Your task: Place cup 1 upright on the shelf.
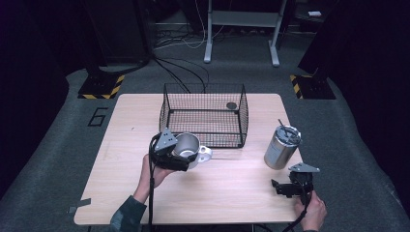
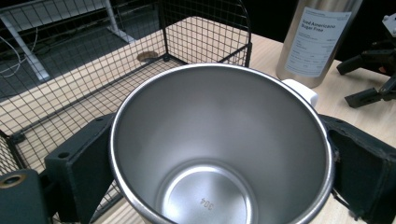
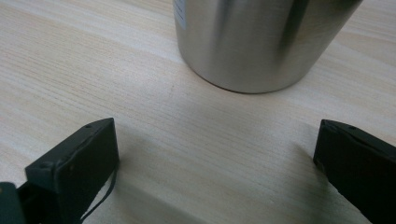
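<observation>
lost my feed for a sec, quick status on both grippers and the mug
Left hand-held gripper shut on steel mug, held just in front of wire basket. Right hand-held gripper open, low over table, facing steel tumbler. Nothing between mug and basket.

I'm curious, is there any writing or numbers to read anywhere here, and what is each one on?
"304": stamped inside the bottom of the steel mug, which the left gripper holds.
"Iced Americano" and "Sugar Free": on the white label of the steel tumbler; the finer print below is too small to read.
"6": marked on the grey floor left of the table.
</observation>
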Demonstrator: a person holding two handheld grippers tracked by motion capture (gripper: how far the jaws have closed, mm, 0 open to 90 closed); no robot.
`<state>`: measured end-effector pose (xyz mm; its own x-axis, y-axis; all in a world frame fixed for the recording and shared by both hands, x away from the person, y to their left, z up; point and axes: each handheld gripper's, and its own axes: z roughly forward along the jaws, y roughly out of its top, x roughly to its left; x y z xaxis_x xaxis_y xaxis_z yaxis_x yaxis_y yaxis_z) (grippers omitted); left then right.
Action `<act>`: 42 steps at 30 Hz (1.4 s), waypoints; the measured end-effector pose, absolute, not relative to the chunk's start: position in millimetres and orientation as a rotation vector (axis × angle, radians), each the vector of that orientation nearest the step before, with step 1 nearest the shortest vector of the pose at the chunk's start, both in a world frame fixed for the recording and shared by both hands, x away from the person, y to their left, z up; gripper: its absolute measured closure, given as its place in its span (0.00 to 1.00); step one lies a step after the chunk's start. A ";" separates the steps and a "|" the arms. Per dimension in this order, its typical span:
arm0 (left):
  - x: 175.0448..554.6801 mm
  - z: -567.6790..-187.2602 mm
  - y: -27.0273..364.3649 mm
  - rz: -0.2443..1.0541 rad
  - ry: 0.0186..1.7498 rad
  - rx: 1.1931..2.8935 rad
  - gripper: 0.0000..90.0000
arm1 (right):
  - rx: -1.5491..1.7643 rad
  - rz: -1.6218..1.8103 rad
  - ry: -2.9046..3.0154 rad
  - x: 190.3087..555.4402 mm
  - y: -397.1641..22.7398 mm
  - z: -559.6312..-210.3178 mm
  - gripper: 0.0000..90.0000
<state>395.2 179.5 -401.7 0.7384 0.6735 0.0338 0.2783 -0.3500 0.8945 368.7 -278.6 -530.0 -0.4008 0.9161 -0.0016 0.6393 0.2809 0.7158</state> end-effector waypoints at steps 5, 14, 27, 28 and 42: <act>399.3 -392.6 182.5 0.499 0.734 1.926 0.07 | 1.399 0.901 2.141 368.7 -278.6 -530.0 0.00; 403.3 -384.6 187.0 0.504 0.746 1.907 0.07 | 1.399 0.901 2.141 368.6 -278.7 -530.0 0.00; 414.7 -365.4 194.9 0.531 0.759 1.879 0.07 | 1.400 0.901 2.141 368.6 -278.6 -530.0 0.00; 416.4 -363.9 195.6 0.529 0.758 1.877 0.07 | 1.400 0.901 2.141 368.7 -278.6 -530.0 0.00; 429.0 -351.4 201.2 0.554 0.768 1.862 0.07 | 1.399 0.901 2.141 368.7 -278.6 -530.0 0.00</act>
<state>429.0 201.2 -351.4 0.6927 0.7204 0.0339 0.2595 -0.2929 0.9203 368.7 -278.6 -530.0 -0.4008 0.9162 -0.0017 0.6394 0.2810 0.7157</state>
